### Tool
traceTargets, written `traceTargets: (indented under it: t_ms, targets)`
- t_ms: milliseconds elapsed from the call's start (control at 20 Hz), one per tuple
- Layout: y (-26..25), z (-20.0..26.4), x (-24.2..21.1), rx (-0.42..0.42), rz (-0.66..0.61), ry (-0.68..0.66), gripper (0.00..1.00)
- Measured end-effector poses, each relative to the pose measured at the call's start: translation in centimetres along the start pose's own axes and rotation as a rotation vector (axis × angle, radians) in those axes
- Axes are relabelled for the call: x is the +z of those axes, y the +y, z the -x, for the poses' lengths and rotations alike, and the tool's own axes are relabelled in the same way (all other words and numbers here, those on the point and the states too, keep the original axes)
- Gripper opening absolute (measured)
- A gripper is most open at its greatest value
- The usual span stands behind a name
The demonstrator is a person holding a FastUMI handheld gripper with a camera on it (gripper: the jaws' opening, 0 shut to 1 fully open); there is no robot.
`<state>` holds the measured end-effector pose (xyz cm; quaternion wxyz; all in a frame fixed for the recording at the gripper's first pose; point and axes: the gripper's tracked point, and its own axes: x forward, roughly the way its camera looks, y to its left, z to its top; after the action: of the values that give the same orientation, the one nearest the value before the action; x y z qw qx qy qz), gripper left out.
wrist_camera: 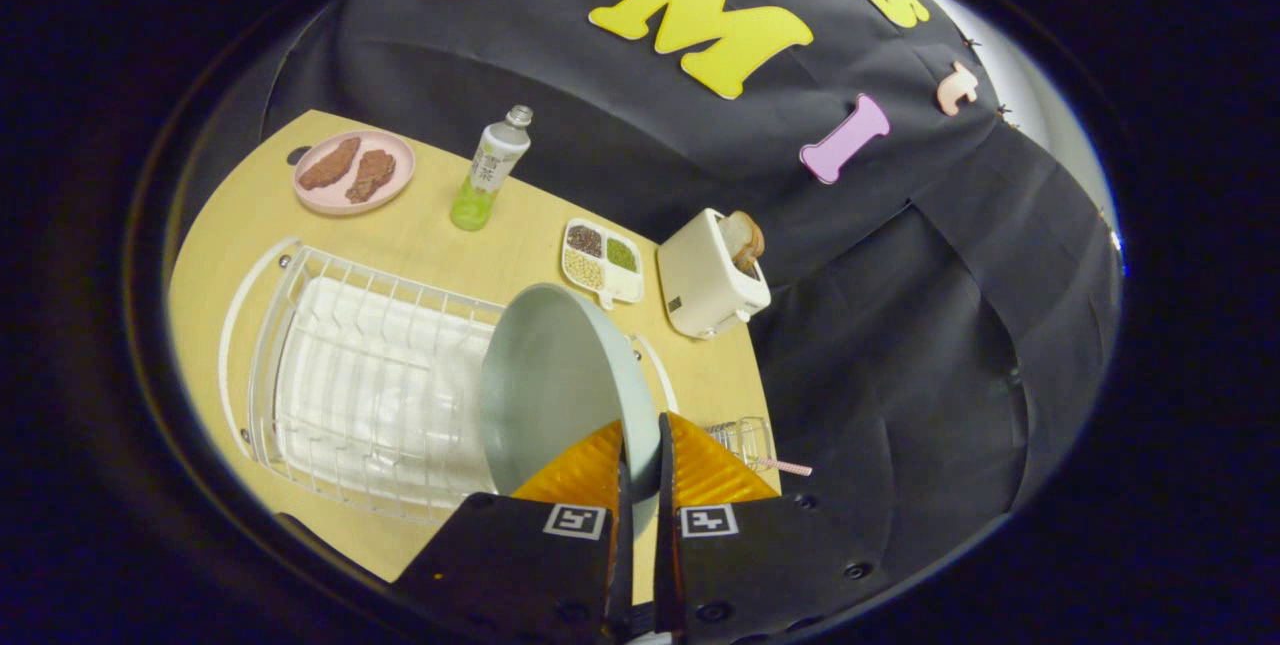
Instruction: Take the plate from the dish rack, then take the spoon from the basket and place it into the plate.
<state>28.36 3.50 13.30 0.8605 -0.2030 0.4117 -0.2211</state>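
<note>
Gripper view: gripper (640, 445) clamped on the rim of a round pale grey-green plate (560, 380), both fingers pressed on its edge, plate standing on edge and tilted, held up over the right end of the rack. Below and beside it, white wire dish rack (300, 325) on a white ribbed drain tray, slots bare, sitting on the light wooden tabletop (400, 235). Just right of the fingers, small wire basket (745, 435) at the table's edge, a thin pink-and-white handle (785, 466) poking out of it, probably the spoon; bowl end hidden. Beyond the rack: round pink plate (353, 172) holding two brown meat-like pieces; clear plastic bottle (488, 170) upright, green liquid in the lower part only; white divided tray (602, 260) with three compartments, dark grains in one, green in another, pale beans in the third; cream toaster (710, 275) with a slice of bread (745, 237) sticking up from the slot. Divided tray just beside the toaster, both near the held plate's top rim.
</note>
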Motion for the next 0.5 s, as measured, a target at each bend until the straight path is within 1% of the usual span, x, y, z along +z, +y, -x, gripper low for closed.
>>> traceTargets:
  t_ms: [100,150,200,400,500]
  targets:
    - [-1.6,0.3,-0.6,0.034,-0.03,-0.03,0.14]
    - [-1.9,0.3,-1.3,0.067,-0.045,-0.038,0.14]
    - [-2.1,0.3,-2.1,0.116,-0.056,-0.044,0.14]
    - [-1.4,0.7,-6.8,0.374,-0.148,-0.035,0.14]
    - [-1.3,0.7,-9.3,0.467,-0.205,-0.031,0.13]
